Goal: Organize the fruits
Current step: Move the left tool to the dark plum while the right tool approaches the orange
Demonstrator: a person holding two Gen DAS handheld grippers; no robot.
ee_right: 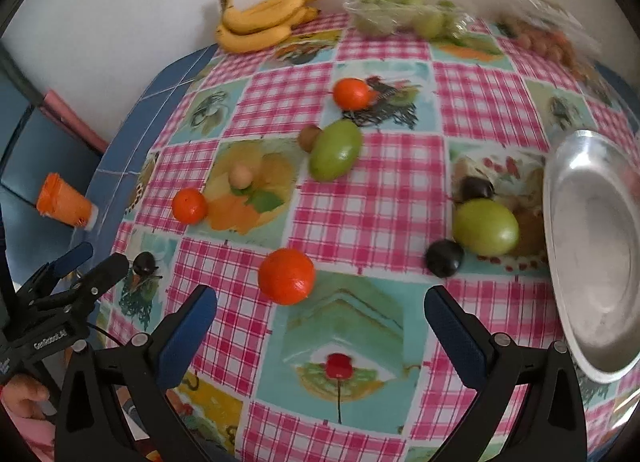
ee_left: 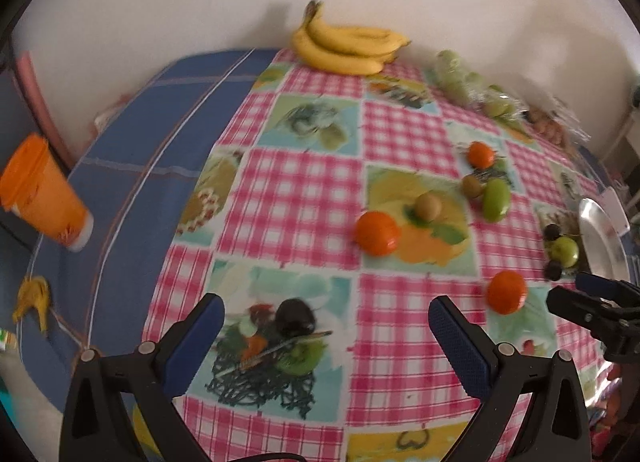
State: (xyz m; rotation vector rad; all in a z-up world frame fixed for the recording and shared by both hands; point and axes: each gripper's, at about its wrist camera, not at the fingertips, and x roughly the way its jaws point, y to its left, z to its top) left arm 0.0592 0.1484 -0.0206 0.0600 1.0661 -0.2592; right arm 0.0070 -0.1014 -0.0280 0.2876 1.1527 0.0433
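A pink checked tablecloth point(ee_right: 360, 217) with fruit pictures is covering the table against a pale wall, a blue cloth point(ee_left: 132, 165) showing at its left edge; both grippers are hovering above it, wide open and gripping nothing. The left gripper point(ee_left: 326, 328) is looking down on a dark plum point(ee_left: 295, 317) lying just ahead between its spread fingers, and only this view is catching the banana peel point(ee_left: 33, 299) on the blue cloth. The right gripper point(ee_right: 320, 322) is facing the nearest orange point(ee_right: 286, 276), which is sitting just beyond its fingertips, a little left of centre; only this view is showing the metal bowl point(ee_right: 592, 262) nearly whole at the right, tilted, with a person's fingers point(ee_right: 26, 392) at the bottom left. Just beside the bowl a green mango point(ee_right: 486, 226) is lying with its long axis across the view, a dark plum on either side of it. Farther out, a second orange point(ee_right: 189, 205) and a kiwi point(ee_right: 240, 176) are sitting near each other; beyond them a longer green mango point(ee_right: 335, 149) is lying on a diagonal, upper end pointing right, touching a brown kiwi point(ee_right: 309, 137); a third orange point(ee_right: 351, 93) is behind. An orange cup point(ee_left: 42, 197) is lying tipped at the far left. At the wall the bananas point(ee_right: 260, 21) are lying crosswise, stems left in the right view; bagged green fruit point(ee_right: 404, 15) is lying beside them.
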